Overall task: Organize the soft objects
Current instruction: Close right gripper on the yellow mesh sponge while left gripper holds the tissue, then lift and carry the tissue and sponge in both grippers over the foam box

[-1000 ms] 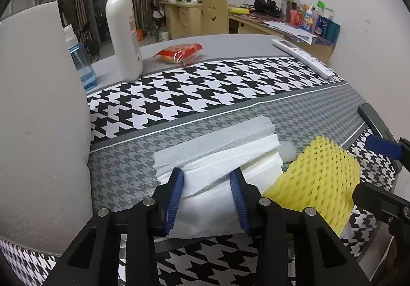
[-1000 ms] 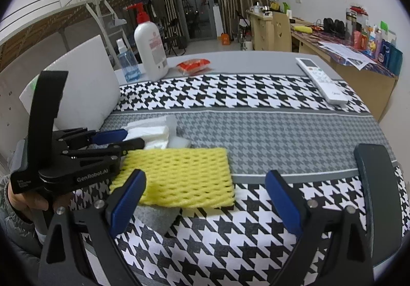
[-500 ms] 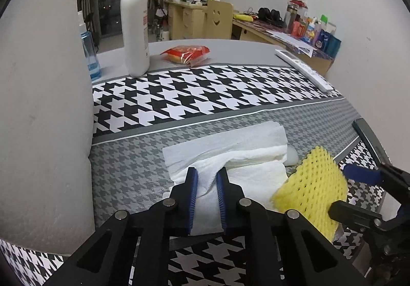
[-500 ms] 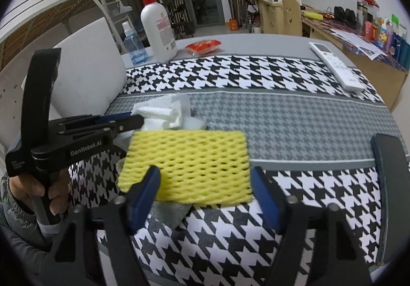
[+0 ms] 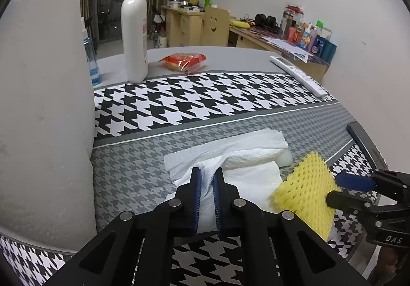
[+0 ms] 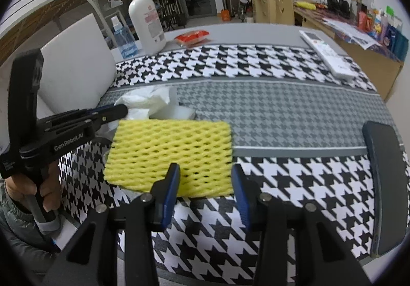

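A white tissue stack (image 5: 238, 155) lies on the grey band of the tablecloth; it also shows in the right wrist view (image 6: 148, 101). My left gripper (image 5: 207, 178) is shut on its near edge, which bunches up between the pads. A yellow foam net sleeve (image 6: 171, 155) lies in front of my right gripper (image 6: 205, 178), whose jaws straddle its near edge, partly closed and apart from it. The sleeve also shows in the left wrist view (image 5: 305, 193), with the right gripper (image 5: 340, 187) at its right edge. A small white foam piece (image 6: 179, 112) lies behind the sleeve.
A tall white foam block (image 5: 43, 111) stands at the left. A pump bottle (image 5: 134, 37), a blue bottle (image 6: 124, 39), a red snack packet (image 5: 183, 61) and a remote (image 6: 326, 53) lie farther back. A dark phone (image 6: 384, 170) lies at the right edge.
My left gripper has closed on the tissue, pinching it. My right gripper has moved forward to the yellow sleeve and narrowed its jaws around the near edge.
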Demonstrator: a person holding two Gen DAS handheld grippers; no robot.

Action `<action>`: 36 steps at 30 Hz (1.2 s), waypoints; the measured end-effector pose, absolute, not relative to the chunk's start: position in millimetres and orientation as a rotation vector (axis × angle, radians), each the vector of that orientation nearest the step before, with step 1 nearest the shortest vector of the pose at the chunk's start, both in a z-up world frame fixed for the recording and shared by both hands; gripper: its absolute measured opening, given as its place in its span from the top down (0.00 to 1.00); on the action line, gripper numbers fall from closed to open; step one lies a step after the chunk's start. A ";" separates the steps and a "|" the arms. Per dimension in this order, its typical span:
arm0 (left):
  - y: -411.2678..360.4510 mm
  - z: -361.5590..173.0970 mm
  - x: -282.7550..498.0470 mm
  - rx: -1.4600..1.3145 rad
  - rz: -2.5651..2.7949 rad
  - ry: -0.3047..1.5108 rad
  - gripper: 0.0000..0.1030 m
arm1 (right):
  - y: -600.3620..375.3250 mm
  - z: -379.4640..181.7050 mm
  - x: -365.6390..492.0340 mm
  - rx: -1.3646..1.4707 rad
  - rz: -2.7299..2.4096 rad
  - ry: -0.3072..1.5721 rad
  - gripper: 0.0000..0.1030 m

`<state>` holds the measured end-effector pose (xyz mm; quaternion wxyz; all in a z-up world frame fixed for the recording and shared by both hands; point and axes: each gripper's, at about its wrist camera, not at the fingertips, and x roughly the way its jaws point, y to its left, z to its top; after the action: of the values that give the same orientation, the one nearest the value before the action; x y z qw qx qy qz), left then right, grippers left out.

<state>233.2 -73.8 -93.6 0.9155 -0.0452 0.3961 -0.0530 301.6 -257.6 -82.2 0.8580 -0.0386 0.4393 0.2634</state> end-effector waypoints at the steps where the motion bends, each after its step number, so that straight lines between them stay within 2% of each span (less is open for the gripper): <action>1: -74.7 -93.5 232.9 -0.091 -0.113 0.815 0.90 | -254.6 -83.0 301.1 -0.086 0.559 0.927 0.55; 5: -74.0 -92.2 231.5 -0.095 -0.115 0.804 0.90 | -251.6 -84.9 300.3 -0.076 0.576 0.933 0.57; 8: -74.2 -92.2 230.9 -0.095 -0.118 0.803 0.90 | -252.6 -84.5 301.8 -0.074 0.552 0.937 0.76; 12: -74.7 -91.5 229.6 -0.090 -0.122 0.796 0.90 | -255.1 -83.0 300.9 -0.064 0.548 0.938 0.89; 36: -68.4 -38.8 191.3 -0.068 -0.103 0.648 0.92 | -276.5 -23.6 283.3 -0.012 0.525 0.750 0.91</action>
<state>191.3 -68.4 -38.8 0.9461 -0.0334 0.3182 -0.0504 283.3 -276.5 -23.6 0.8969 -0.0057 0.3622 0.2536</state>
